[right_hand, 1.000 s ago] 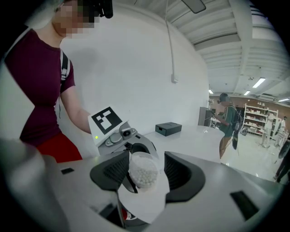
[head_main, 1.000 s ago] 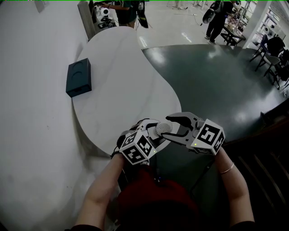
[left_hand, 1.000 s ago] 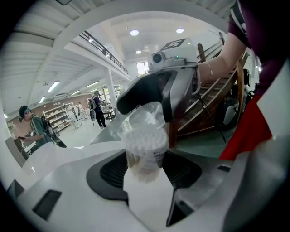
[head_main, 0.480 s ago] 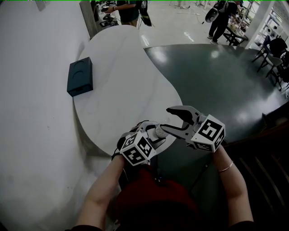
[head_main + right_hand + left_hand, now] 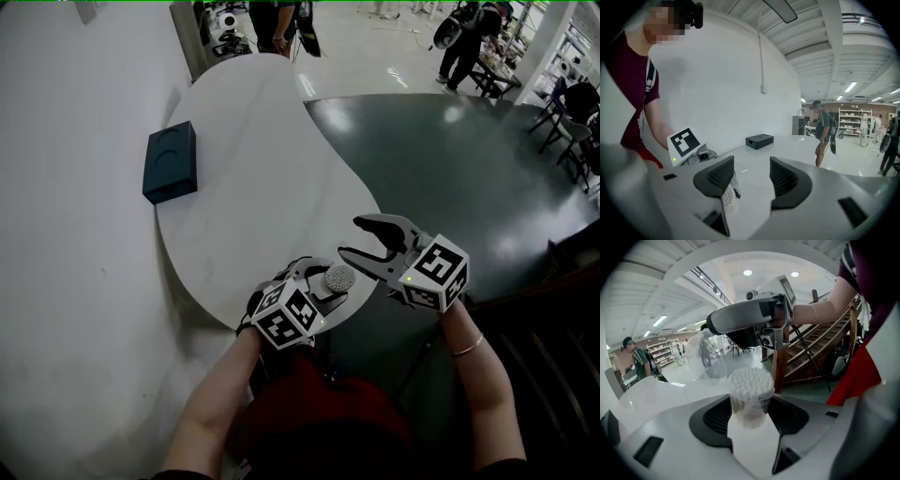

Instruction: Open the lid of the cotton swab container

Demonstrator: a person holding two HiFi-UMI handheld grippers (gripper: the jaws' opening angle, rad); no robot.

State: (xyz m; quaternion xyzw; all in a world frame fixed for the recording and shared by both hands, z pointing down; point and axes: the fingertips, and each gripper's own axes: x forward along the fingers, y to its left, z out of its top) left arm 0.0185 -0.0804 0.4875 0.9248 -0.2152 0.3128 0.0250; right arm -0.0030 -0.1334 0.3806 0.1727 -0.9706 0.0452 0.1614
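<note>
One cotton swab container [image 5: 750,394], clamped between the left gripper [image 5: 323,291] pads. Long axis roughly upright and crosswise to the jaws, with the open end and bare swab heads upward. It is held just above the near rim of the white table [image 5: 253,169].
One clear lid [image 5: 707,357], off and apart from the container, gripped at the right gripper [image 5: 367,242] tips.
Open room: bare tabletop beyond, dark floor [image 5: 450,169] to the right.
Surroundings: dark box [image 5: 171,161] well away beside the wall [image 5: 66,234]; nothing stands between the grippers.
</note>
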